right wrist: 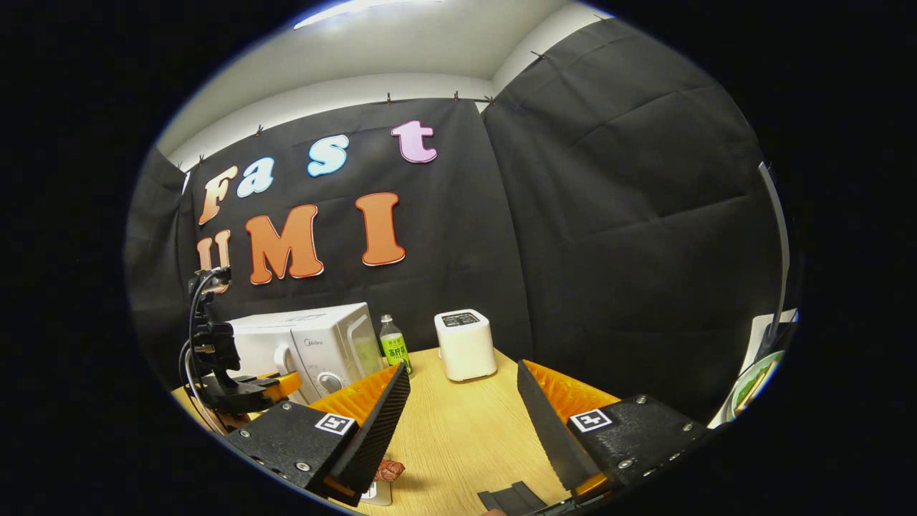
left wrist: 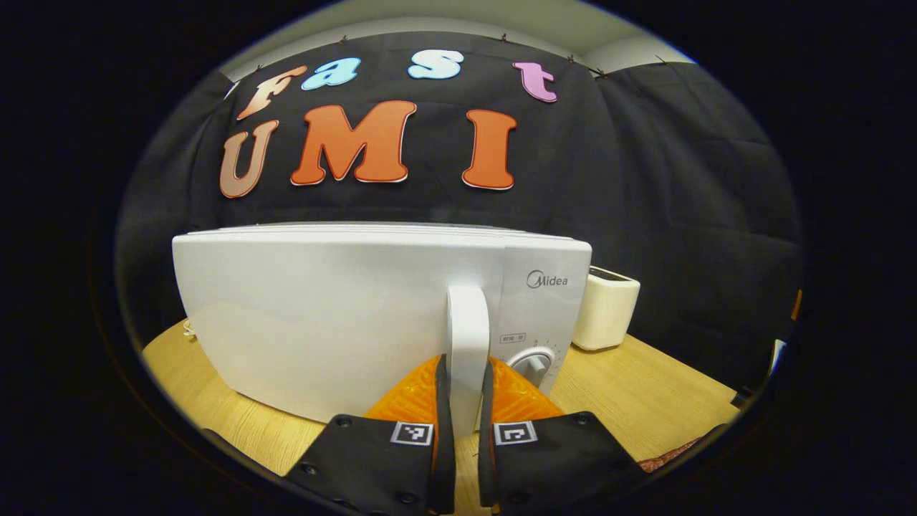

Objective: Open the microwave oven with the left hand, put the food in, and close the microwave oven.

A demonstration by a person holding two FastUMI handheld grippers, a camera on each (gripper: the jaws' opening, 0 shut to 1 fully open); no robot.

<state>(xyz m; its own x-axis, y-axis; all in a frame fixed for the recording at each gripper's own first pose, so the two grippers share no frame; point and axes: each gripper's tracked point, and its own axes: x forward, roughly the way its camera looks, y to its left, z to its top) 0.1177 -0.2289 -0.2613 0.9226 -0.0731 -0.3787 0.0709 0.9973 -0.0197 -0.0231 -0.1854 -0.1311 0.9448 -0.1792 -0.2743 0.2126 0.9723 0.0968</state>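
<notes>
Left gripper [left wrist: 464,401]: fingers [left wrist: 442,401] closed to a narrow gap, one pad on each side of the white door handle [left wrist: 467,337], pressing it at its lower end. Handle upright, at 12 o'clock from the fingertips.

Microwave oven [left wrist: 337,315]: white, door closed, standing on the wooden counter [left wrist: 645,394]. Control dial [left wrist: 531,362] just at 2 o'clock from the fingers in the left gripper view.

Toaster [left wrist: 607,308]: cream, at 3 o'clock of the microwave oven, near it, on the counter.

Right gripper [right wrist: 462,423]: fingers [right wrist: 380,423] spread wide, holding nothing, above bare counter. In the right gripper view the microwave oven sits at 10 o'clock from the fingers, with the left gripper against its front.

Green-labelled bottle [right wrist: 392,345]: upright, between microwave oven and toaster in the right gripper view.

Food [right wrist: 389,470]: small reddish-brown piece on the counter at 7 o'clock, just below the left-hand finger of the right gripper; exact kind cannot be told.

Plate [right wrist: 752,383]: green-rimmed, at 3 o'clock edge, contents unclear.
</notes>
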